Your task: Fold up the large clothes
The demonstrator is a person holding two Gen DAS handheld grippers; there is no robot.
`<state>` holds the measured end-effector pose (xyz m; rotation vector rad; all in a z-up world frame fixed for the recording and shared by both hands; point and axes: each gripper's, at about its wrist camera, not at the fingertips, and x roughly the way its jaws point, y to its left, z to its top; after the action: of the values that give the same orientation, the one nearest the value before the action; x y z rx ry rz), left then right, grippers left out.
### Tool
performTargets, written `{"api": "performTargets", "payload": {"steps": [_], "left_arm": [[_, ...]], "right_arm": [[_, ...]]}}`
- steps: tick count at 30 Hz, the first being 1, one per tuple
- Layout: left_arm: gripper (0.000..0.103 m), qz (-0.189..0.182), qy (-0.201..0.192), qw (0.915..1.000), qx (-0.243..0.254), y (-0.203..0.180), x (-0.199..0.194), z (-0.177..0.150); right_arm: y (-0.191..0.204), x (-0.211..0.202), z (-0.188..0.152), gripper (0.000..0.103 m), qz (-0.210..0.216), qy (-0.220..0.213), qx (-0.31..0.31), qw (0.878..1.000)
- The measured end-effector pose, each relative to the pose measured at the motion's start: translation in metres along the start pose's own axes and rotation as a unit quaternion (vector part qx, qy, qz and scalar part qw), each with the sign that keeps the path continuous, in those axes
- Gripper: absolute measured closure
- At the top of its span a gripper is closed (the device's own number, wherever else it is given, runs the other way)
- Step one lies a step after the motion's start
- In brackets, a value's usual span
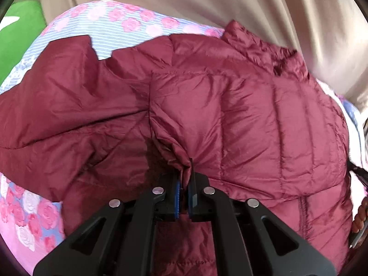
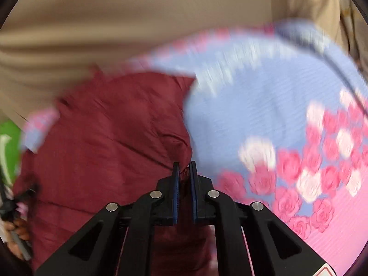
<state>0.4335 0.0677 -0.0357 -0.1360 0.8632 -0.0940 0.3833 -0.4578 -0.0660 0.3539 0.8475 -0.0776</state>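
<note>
I see the maroon quilted puffer jacket [image 1: 241,119] spread ahead of my left gripper [image 1: 185,184], filling most of the view beyond the fingers, with a stitched panel folded over toward the left of the fingertips. The left fingers are drawn nearly together and pinch a gathered fold of the jacket's shiny fabric between the blue pads [image 1: 176,195]. To the far left of them a flatter, unquilted part of the garment lies wrinkled.

In the right wrist view the same jacket [image 2: 110,138] sits ahead and to the left of my right gripper [image 2: 184,179]. Its fingers stand only a narrow gap apart, and a dark red bit of cloth shows between the pads [image 2: 176,184]; with the blur I cannot tell for sure how firmly it is held, but it looks clamped.

The jacket lies on a striped pale-blue and pink bedsheet printed with pink and white roses [image 2: 287,138], which runs off to the right of the right fingers and shows beyond the jacket's edge in the left view [image 1: 119,27]. Behind everything hangs a beige draped curtain [image 1: 207,2]. A bright green object [image 1: 20,27] sits at the far left edge. A person's hand [image 2: 16,230] shows low at the left.
</note>
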Motion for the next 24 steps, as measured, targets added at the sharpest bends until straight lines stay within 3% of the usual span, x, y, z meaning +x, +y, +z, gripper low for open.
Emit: {"api": "performTargets", "payload": {"steps": [3,9,12,15,16,17,19,22,24], "left_arm": [[0.099,0.023,-0.012,0.9995,0.021,-0.01,0.001,-0.004],[0.098,0.014,-0.02,0.9996,0.012,-0.01,0.003,-0.005],[0.098,0.013,-0.021,0.9996,0.01,-0.007,0.0,-0.007],[0.098,0.012,-0.021,0.9997,0.01,-0.008,0.0,-0.007],[0.098,0.012,-0.021,0.9997,0.01,-0.008,0.0,-0.007],[0.093,0.011,-0.021,0.9997,0.009,-0.007,-0.001,-0.008],[0.081,-0.005,-0.021,0.9997,0.015,-0.008,-0.002,-0.009],[0.08,0.007,-0.02,0.9993,0.029,-0.014,-0.001,-0.009],[0.08,0.012,-0.02,0.9991,0.035,-0.016,-0.001,-0.009]], "right_arm": [[0.005,-0.003,0.004,0.095,-0.022,0.006,-0.014,1.0],[0.029,-0.047,0.041,0.088,-0.027,-0.081,-0.015,0.996],[0.051,-0.039,0.061,0.088,0.0,-0.091,-0.031,0.995],[0.068,-0.004,0.072,0.088,0.024,-0.061,-0.033,0.997],[0.071,0.016,0.075,0.101,0.001,-0.049,-0.044,0.998],[0.069,0.031,0.074,0.102,-0.033,-0.038,-0.055,0.997],[0.06,0.05,0.076,0.103,-0.057,-0.022,-0.044,0.997],[0.052,0.033,0.079,0.102,-0.059,-0.038,0.011,0.997],[0.065,0.007,0.069,0.099,-0.062,-0.062,-0.019,0.996]]}}
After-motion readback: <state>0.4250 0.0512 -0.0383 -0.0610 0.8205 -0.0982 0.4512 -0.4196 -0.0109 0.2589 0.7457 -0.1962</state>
